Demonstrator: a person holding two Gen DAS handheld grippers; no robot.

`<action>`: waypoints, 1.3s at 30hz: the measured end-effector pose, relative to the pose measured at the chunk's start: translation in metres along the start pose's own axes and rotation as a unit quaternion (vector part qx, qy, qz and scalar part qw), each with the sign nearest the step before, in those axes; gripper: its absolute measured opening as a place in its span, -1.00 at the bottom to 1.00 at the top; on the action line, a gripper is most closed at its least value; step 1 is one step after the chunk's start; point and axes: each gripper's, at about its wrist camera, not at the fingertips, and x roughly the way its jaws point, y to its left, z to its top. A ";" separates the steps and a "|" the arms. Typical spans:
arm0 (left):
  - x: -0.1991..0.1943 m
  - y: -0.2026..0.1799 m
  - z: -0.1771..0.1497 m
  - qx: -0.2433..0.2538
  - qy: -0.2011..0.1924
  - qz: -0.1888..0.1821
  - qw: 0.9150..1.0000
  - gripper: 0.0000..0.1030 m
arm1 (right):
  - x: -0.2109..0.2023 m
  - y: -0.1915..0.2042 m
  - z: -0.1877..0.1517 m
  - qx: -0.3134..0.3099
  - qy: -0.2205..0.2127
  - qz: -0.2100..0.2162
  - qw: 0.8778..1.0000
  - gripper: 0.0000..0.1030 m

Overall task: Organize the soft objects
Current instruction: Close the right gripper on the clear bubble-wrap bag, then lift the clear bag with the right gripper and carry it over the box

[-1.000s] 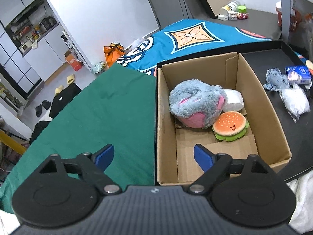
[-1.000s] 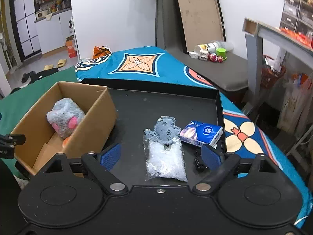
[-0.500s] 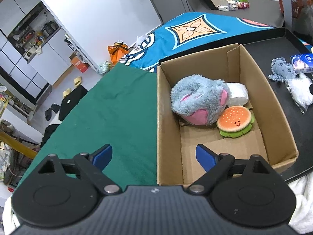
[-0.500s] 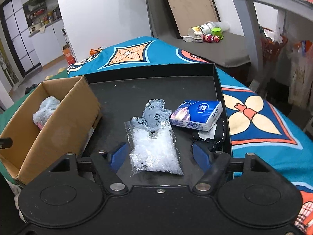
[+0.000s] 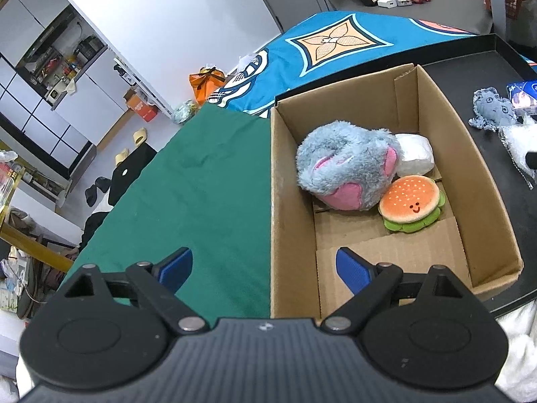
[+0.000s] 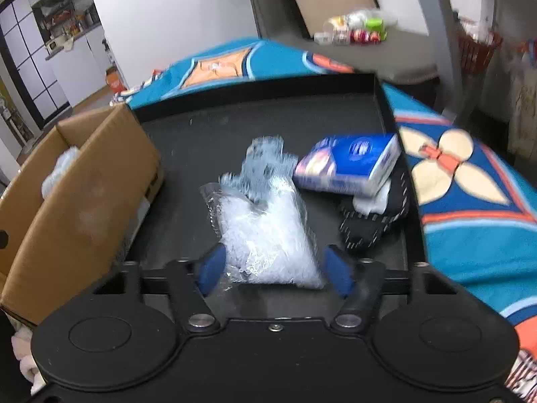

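A cardboard box (image 5: pixel 483 181) holds a grey and pink plush (image 5: pixel 345 168), a burger plush (image 5: pixel 411 203) and a white wrapped bundle (image 5: pixel 414 151). My left gripper (image 5: pixel 265 270) is open and empty over the box's near left corner. On the black tray (image 6: pixel 208 161) lie a clear bag of white stuffing (image 6: pixel 268 231), a small grey plush (image 6: pixel 265 154) behind it, a blue tissue pack (image 6: pixel 349 164) and a black stitched pad (image 6: pixel 372 218). My right gripper (image 6: pixel 275 270) is open, its fingers on either side of the bag's near end. The box (image 6: pixel 84 194) stands to its left.
A green cloth (image 5: pixel 188 194) covers the table left of the box. A blue patterned blanket (image 6: pixel 470 194) lies right of and behind the tray. The tray has a raised rim (image 6: pixel 386 100).
My right gripper has moved forward and down, so the bag of stuffing now sits between its fingers. My left gripper has drifted slightly and stays open.
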 end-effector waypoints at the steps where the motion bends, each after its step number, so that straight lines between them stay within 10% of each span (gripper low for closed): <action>1: 0.000 0.000 0.000 0.001 0.001 -0.004 1.000 0.79 | 0.000 0.003 -0.001 -0.008 -0.002 -0.007 1.000 0.10; 9: -0.005 0.005 -0.003 -0.011 -0.008 -0.019 1.000 0.88 | -0.011 0.008 0.002 -0.012 -0.013 -0.002 1.000 -0.46; 39: -0.019 0.051 -0.011 -0.079 -0.022 -0.078 0.994 0.90 | -0.082 0.037 0.026 -0.023 -0.072 -0.018 0.997 -0.53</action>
